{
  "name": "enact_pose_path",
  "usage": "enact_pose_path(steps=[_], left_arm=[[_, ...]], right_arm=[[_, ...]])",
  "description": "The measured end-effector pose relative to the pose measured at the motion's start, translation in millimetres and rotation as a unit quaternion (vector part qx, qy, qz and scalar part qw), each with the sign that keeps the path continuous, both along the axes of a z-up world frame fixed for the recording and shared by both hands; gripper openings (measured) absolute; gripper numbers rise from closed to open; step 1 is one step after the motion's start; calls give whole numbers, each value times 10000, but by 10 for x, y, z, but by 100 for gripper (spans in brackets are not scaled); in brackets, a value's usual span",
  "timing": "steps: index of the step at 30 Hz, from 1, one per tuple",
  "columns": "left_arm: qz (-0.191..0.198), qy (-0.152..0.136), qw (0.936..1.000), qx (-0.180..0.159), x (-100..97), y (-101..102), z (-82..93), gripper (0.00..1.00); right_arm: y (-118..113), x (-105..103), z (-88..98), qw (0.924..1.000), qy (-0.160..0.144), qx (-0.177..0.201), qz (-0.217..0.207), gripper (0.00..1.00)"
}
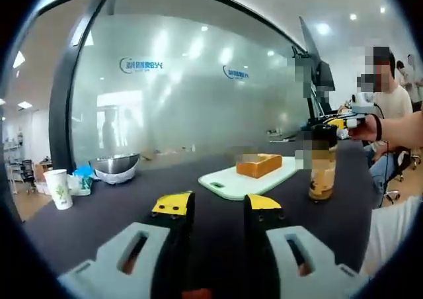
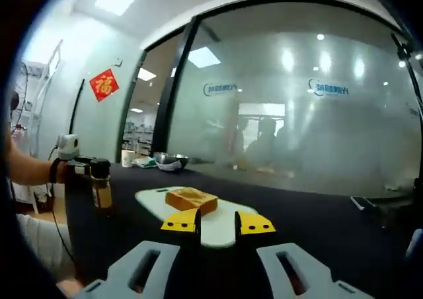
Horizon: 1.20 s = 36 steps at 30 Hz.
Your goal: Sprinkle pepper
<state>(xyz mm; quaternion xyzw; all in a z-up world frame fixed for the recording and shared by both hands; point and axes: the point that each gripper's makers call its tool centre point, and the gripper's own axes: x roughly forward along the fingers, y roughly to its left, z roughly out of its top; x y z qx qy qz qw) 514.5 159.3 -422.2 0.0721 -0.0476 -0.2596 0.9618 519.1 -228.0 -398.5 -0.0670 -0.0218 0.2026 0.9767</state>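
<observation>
- The left gripper (image 1: 218, 206) rises from the bottom of the left gripper view, its 2 yellow-tipped jaws standing apart with a moderate gap and nothing between them, above the dark table (image 1: 132, 203).
- The right gripper (image 2: 218, 223) does the same in the right gripper view: jaws parted by a narrower gap, holding nothing, with the tips in front of the near edge of the cutting board (image 2: 151, 198).
- The pepper bottle (image 1: 322, 173) stands upright on the table just beside the cutting board (image 1: 228, 185); in the right gripper view the same bottle (image 2: 100, 186) stands left of the board.
- A person's hand (image 1: 362, 128) holds another yellow-tipped tool (image 1: 338, 122) at the bottle's cap (whether it actually clamps the cap, I cannot tell).
- A block of toasted bread (image 1: 259, 165) lies on the board, well apart from the bottle.
- Farther back on the table are a steel bowl (image 1: 115, 167) and a paper cup (image 1: 59, 188), with a frosted glass wall (image 1: 198, 94) behind them.
</observation>
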Motion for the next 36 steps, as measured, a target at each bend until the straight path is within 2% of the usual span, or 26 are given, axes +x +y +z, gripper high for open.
enact_pose_path(steps=[4, 6, 8, 10, 11, 14, 15, 17, 19, 22, 25, 28, 31, 32, 33, 36], left_arm=[[-5, -2, 10000, 63, 3, -7, 2, 23], [-16, -17, 10000, 43, 1, -2, 11, 23], [-33, -30, 10000, -13, -5, -7, 28, 23], [-3, -24, 10000, -17, 6, 13, 22, 23], [17, -28, 10000, 8, 12, 18, 18, 23], [77, -35, 10000, 13, 15, -21, 40, 22], [219, -17, 9994, -255, 32, 1, 99, 21], [119, -2, 9996, -246, 34, -30, 127, 21], [187, 52, 9996, -203, 71, -50, 136, 21], [131, 29, 9993, -336, 92, -69, 246, 21], [195, -9, 9987, -474, 173, -45, 267, 21], [169, -89, 9984, -540, 174, -121, 302, 21], [222, -112, 9986, -464, 211, -124, 226, 21], [325, -11, 9991, -276, 237, -72, 148, 21], [359, 22, 9991, -236, 241, -59, 129, 21], [289, -32, 9990, -352, 202, -12, 148, 21]], right_arm=[[-83, 158, -264, 9990, 27, -229, -386, 22], [-102, 192, -327, 9991, 157, 15, -391, 21], [-161, 161, -293, 9975, 57, -331, -622, 21], [-182, 162, -301, 9979, 89, -28, -638, 21], [-204, 150, -304, 9976, 109, 4, -679, 21], [-204, 155, -326, 9970, 27, -180, -748, 21], [-179, 150, -334, 9969, 39, -253, -745, 21], [-194, 173, -373, 9955, 73, -459, -820, 21], [-160, 163, -383, 9949, 70, -565, -832, 21], [-180, 164, -389, 9954, 66, -526, -803, 21], [-199, 158, -374, 9956, 54, -465, -809, 21], [-198, 150, -368, 9958, 43, -421, -808, 21], [-224, 156, -374, 9953, 41, -458, -856, 21], [-224, 156, -374, 9952, 41, -466, -859, 21], [-226, 165, -377, 9951, 32, -475, -865, 21], [-217, 155, -364, 9953, -1, -469, -852, 21]])
